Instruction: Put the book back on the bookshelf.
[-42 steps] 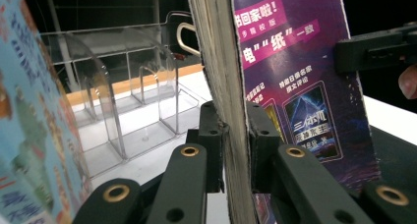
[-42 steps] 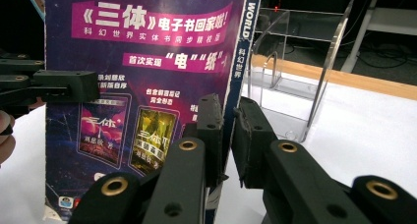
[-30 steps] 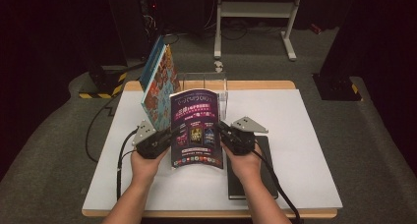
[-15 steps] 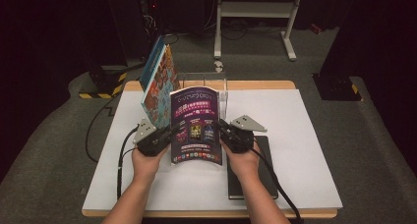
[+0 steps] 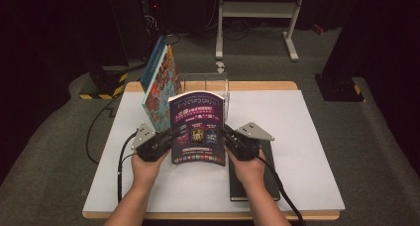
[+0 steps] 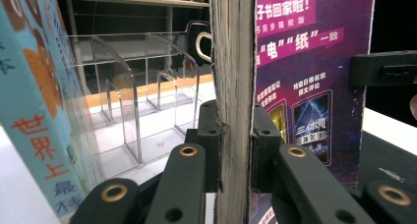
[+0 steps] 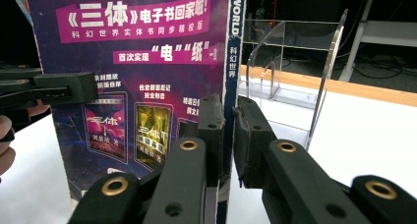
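Between my two tongs the purple book (image 5: 197,128) stands upright on the counter (image 5: 297,137), left tongs (image 5: 171,136) clamped on its page edge, right tongs (image 5: 225,136) on its spine, with the clear rack (image 5: 204,82) just behind, slots running away from me.
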Demonstrator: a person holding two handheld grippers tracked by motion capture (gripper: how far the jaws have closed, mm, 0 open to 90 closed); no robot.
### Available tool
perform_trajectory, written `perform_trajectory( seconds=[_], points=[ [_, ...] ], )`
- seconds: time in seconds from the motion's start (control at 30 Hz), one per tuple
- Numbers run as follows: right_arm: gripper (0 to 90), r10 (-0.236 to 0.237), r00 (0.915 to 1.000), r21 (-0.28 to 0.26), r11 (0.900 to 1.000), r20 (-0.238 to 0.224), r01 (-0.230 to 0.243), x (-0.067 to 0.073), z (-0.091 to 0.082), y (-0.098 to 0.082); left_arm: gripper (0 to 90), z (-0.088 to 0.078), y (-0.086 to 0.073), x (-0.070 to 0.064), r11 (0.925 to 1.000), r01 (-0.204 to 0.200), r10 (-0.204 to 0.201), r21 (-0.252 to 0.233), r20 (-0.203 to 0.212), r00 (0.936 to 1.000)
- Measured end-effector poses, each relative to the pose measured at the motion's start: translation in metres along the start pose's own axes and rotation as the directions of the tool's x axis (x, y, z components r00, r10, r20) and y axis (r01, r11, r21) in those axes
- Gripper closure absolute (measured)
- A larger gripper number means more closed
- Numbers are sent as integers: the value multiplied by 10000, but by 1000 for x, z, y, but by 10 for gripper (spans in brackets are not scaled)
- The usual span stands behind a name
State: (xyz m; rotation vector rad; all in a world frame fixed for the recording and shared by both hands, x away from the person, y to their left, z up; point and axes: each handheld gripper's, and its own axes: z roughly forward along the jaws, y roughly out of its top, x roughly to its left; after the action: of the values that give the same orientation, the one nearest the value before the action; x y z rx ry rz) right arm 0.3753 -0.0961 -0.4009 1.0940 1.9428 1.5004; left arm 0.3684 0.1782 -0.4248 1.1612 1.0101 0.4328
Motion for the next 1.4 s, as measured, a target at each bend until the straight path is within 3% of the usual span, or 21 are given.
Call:
perform_trajectory(
  seconds=[0.17, 0.9, 1.2, 1.3, 1.4],
  points=[
    [820, -109, 9999, -107, 9999, -86, 108, 3, -6, -3, 777, -5, 0, -2, 9999, 114, -114, -17, 26, 9999],
    [802, -423, 9980, -553, 9977, -463, 397, 15, -27, -18, 720, -21, -4, -9, 9991, -416, 416, 113, -20, 9991],
    [776, -547, 9962, -703, 9963, -675, 499, 18, -38, -27, 646, -27, -7, -13, 9980, -619, 620, 115, -84, 9980],
    [743, -631, 9948, -721, 9957, -798, 573, 21, -41, -29, 608, -29, -8, -13, 9982, -590, 591, 68, -119, 9982],
    [584, -913, 9883, -805, 9934, -1225, 818, 21, -41, -29, 568, -29, -9, -13, 9981, -608, 607, -17, -179, 9980]
  ],
)
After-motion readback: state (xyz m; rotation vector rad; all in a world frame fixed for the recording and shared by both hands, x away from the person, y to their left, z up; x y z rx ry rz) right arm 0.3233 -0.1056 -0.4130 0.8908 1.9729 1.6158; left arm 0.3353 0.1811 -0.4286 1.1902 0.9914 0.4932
